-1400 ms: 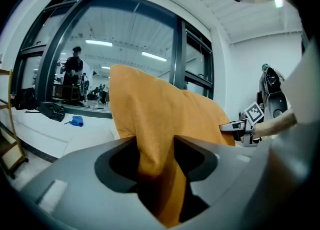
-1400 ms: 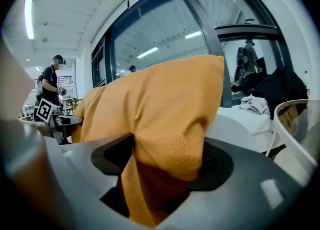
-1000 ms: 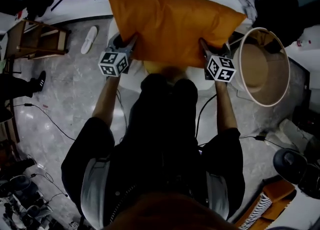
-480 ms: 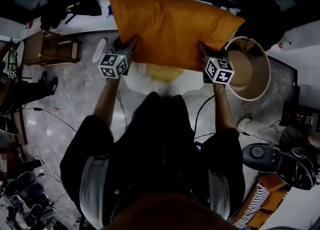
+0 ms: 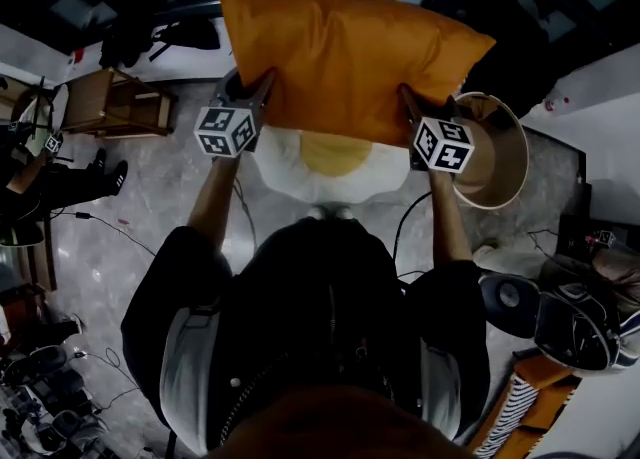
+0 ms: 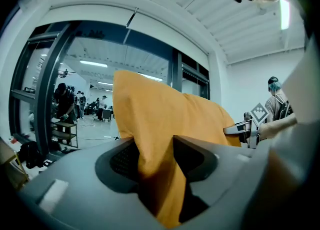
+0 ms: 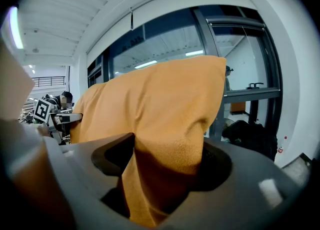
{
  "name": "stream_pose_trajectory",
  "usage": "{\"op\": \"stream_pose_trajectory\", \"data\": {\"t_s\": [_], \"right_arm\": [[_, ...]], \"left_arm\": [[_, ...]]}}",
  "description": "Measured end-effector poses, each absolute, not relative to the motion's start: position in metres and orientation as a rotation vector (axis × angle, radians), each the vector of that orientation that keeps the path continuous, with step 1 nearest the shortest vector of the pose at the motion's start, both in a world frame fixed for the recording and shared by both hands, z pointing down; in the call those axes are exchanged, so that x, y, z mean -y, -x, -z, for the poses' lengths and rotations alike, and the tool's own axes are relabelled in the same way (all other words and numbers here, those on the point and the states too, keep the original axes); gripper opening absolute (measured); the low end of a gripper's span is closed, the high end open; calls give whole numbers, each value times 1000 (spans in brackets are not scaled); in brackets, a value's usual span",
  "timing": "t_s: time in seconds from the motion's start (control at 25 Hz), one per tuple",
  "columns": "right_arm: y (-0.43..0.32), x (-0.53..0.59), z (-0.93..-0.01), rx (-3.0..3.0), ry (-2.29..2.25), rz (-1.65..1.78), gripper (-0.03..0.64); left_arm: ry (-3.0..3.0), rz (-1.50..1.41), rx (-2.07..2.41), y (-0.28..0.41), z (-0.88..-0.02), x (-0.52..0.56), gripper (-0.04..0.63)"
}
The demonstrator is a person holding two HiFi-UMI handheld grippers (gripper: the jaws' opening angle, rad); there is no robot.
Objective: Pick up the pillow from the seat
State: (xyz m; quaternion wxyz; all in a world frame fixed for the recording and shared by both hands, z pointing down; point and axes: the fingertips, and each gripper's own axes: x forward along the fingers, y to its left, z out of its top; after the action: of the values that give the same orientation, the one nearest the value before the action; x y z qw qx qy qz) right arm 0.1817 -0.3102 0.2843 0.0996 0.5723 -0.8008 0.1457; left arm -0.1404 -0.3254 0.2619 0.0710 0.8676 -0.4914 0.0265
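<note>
pillow [image 5: 345,57]: orange, held level in the air, clear of the white seat [image 5: 280,159] below it | left gripper [image 5: 258,87]: fingers [image 6: 192,156] clamped on the pillow's left edge | right gripper [image 5: 408,102]: fingers [image 7: 112,156] clamped on its right edge

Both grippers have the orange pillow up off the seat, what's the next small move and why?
Probably keep both grips shut and steady the pillow level: the left gripper and right gripper each pinch its near edge, and it looks clear of the white seat.
</note>
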Motion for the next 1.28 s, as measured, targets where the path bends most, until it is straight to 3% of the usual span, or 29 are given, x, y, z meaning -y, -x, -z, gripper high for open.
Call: {"op": "stream_pose_trajectory", "data": {"t_s": [1.28], "right_arm": [[-160, 272, -273, 2322, -1710, -280, 293]], "left_arm": [[-2662, -31, 1448, 159, -248, 286, 216]]}}
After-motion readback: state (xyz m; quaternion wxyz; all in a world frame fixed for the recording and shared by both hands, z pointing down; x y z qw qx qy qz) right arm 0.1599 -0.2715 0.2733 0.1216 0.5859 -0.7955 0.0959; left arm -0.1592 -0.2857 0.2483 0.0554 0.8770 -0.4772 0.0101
